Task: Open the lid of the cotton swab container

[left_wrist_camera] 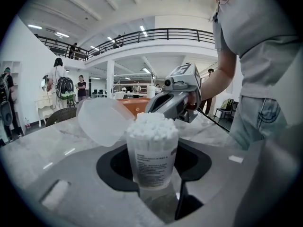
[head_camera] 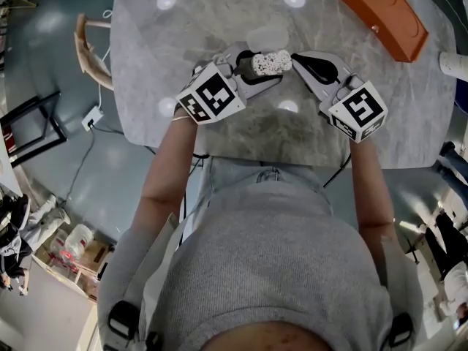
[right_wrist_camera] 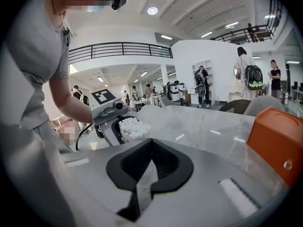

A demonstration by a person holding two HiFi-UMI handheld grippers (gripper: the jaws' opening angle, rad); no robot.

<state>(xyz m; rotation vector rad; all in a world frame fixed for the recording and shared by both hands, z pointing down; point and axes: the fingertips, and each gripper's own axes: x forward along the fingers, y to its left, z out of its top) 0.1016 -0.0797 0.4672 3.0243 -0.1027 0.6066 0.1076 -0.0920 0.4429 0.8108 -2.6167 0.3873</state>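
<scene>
Left gripper (head_camera: 252,68): jaws about halfway apart and clamped on the cotton swab container (left_wrist_camera: 152,157), one pad on each side of its clear wall.
Container: upright between those jaws, over the near part of the grey marble table (head_camera: 183,35); whether its base touches the tabletop, I cannot tell.
Lid (left_wrist_camera: 102,122): open! The translucent cap is flipped back and tilted, hanging off the container's rim on the left in the left gripper view.
Cotton swabs (left_wrist_camera: 152,124): packed tight, white tips bulging above the rim, fully exposed.
Label: dark print on the container's front, too small to read.
Right gripper (head_camera: 300,58): jaws pressed together, nothing between them; its tips sit just beside the container, pointing at it from the right in the head view.
Gap: right gripper and container look close but apart, no contact I can confirm.
Orange box (head_camera: 382,17): lying on the table's far right, well apart from both grippers.
Person: grey top, both forearms reaching out over the table's edge.
</scene>
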